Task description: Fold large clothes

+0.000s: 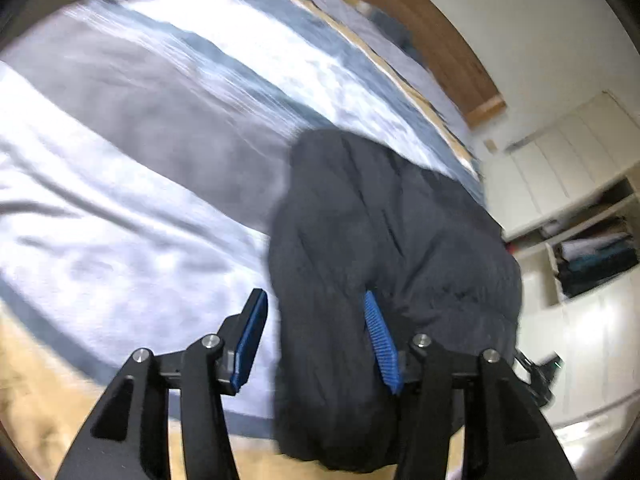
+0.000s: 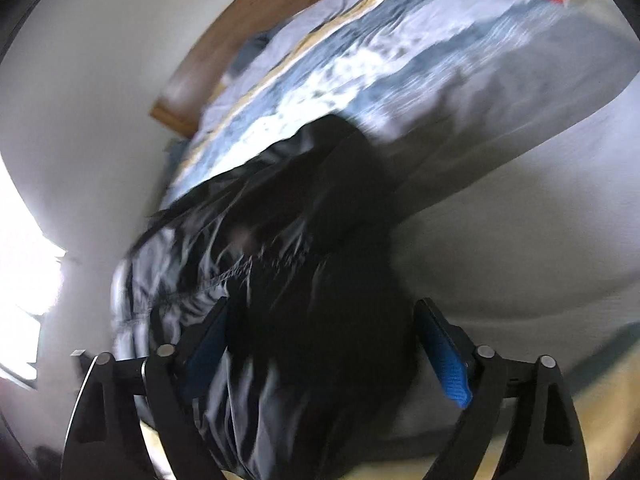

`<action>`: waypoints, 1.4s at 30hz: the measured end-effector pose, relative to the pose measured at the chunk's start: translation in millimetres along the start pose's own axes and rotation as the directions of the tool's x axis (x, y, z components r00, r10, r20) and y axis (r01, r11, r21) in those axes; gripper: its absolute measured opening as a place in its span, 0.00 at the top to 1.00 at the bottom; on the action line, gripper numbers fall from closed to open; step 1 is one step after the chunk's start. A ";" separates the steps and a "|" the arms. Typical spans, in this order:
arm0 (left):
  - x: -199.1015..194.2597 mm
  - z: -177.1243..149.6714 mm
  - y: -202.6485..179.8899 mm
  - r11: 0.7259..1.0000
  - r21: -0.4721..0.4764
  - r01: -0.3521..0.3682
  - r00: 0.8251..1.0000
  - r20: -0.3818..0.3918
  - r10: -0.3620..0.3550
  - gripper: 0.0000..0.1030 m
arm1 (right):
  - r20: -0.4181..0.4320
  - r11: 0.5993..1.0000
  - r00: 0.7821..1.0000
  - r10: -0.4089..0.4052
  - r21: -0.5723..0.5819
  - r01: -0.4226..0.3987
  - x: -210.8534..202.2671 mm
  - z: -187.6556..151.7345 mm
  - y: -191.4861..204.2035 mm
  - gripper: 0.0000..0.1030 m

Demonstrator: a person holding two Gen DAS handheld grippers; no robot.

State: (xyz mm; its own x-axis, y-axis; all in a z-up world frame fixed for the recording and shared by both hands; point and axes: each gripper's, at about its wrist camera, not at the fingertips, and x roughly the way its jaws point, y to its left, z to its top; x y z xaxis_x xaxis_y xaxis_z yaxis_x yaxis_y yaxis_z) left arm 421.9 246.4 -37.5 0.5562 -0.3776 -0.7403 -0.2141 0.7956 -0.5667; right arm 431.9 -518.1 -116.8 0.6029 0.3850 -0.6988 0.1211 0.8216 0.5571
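In the left wrist view, the striped blue, grey and white duvet (image 1: 132, 128) covers the bed and fills the left and centre of the frame. The left gripper (image 1: 316, 312) has its jaws apart; a dark navy garment (image 1: 384, 248) lies bunched between them, pressed against the right blue pad (image 1: 382, 346), while the left pad stands clear of the cloth. The garment sits near the bed's right edge and hangs over it. Further right are the wooden headboard (image 1: 452, 56) and white cupboards with an open shelf of folded clothes (image 1: 596, 256).

In the right wrist view, the right gripper (image 2: 320, 328) also has its jaws apart, with the same dark garment (image 2: 280, 272) heaped between them near the bed's left edge. The bed (image 2: 440, 92) rises behind it, blurred.
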 end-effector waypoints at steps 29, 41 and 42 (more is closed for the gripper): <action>-170.1 -266.3 -158.2 0.881 0.268 -0.389 0.865 0.435 0.250 0.42 | 0.350 0.865 0.927 -0.133 -0.416 0.282 -194.2 -237.4 168.2 0.01; -215.1 -338.2 -209.4 0.812 0.331 -0.481 0.795 0.554 0.246 0.42 | 0.468 0.820 0.876 -0.117 -0.452 0.350 -246.8 -284.4 184.9 0.01; -216.1 -341.9 -210.9 0.811 0.335 -0.480 0.795 0.557 0.240 0.42 | 0.475 0.818 0.872 -0.115 -0.452 0.354 -251.0 -286.2 185.2 0.00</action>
State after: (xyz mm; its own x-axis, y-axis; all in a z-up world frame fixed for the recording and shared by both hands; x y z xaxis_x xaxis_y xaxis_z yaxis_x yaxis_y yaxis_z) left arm 72.3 -1.8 118.4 0.8378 0.1545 -0.5236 -0.1711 0.9851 0.0169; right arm 77.3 -342.3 33.4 0.8868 0.0418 -0.4603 -0.0442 0.9990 0.0054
